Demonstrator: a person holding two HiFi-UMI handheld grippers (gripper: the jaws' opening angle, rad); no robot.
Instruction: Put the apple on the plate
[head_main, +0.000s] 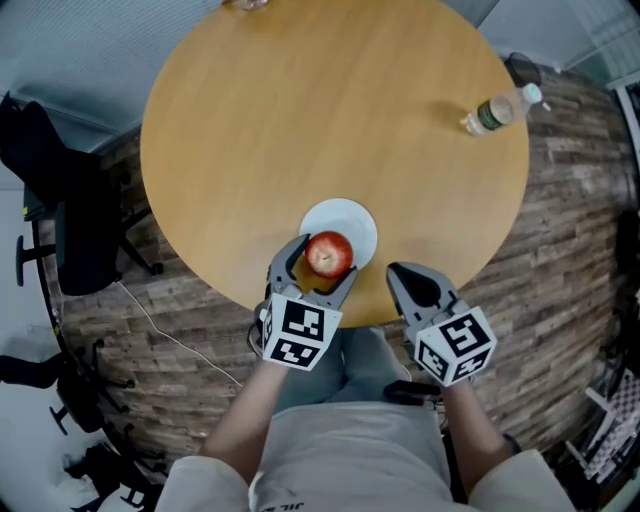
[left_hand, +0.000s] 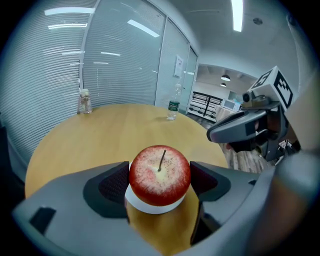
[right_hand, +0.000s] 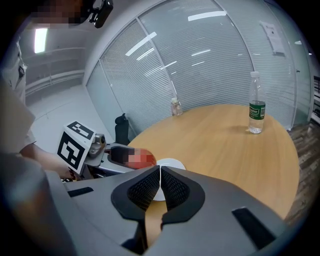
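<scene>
The plate (head_main: 360, 225) is set at the near edge of the table (head_main: 330, 120). The apple (head_main: 328, 254) is held over the plate's near side, between the jaws of the left gripper (head_main: 318, 268). The right gripper (head_main: 397, 270) is held just right of the plate, at the table's edge. A bottle (head_main: 503, 108) is stood far right, and a chair (head_main: 70, 210) is placed left of the table.

Apple (left_hand: 160, 172): red, speckled, paler around the stem, stem pointing up. It sits between the jaws of my left gripper (head_main: 318, 268), with the pads against its sides. Plate (head_main: 355, 225): small, round, white, lying flat near the table's (head_main: 300, 120) edge, directly beneath the apple. I cannot confirm contact between them.
</scene>
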